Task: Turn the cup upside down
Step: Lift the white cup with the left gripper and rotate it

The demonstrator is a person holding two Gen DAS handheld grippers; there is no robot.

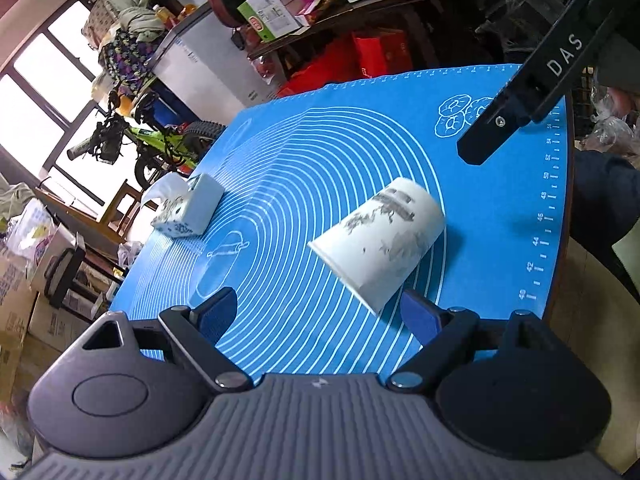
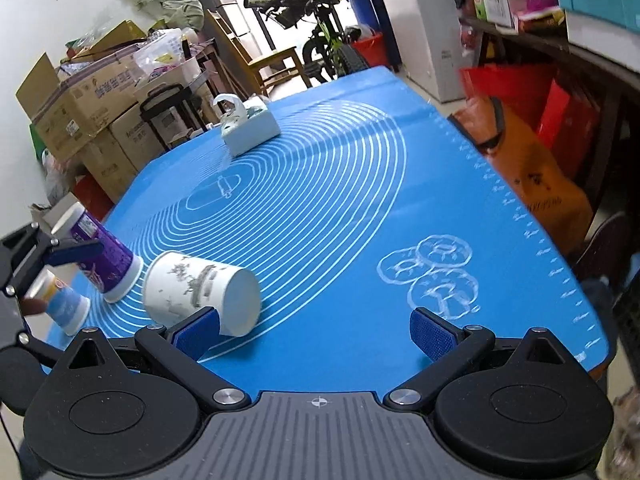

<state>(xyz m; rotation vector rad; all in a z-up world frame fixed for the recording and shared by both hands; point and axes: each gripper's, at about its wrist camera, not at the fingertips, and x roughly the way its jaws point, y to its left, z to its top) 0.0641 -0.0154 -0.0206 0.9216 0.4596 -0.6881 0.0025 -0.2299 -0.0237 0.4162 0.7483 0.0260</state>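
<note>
A white paper cup (image 1: 380, 240) with a grey ink print stands upside down on the blue baking mat (image 1: 304, 152), wide rim on the mat, flat base up. My left gripper (image 1: 316, 312) is open and empty just in front of it, blue pads apart. The right gripper's black arm (image 1: 520, 92) hangs above the mat's far right. In the right wrist view the same cup (image 2: 200, 288) sits just beyond my left pad (image 2: 198, 330). My right gripper (image 2: 316, 334) is open and empty.
A white tissue box (image 1: 188, 210) (image 2: 250, 128) sits on the mat's far side. A purple cup (image 2: 106, 258) and a blue-and-white cup (image 2: 64, 306) stand upside down at the mat's left edge, near the left gripper (image 2: 36, 256). Boxes, a bicycle and shelves surround the table.
</note>
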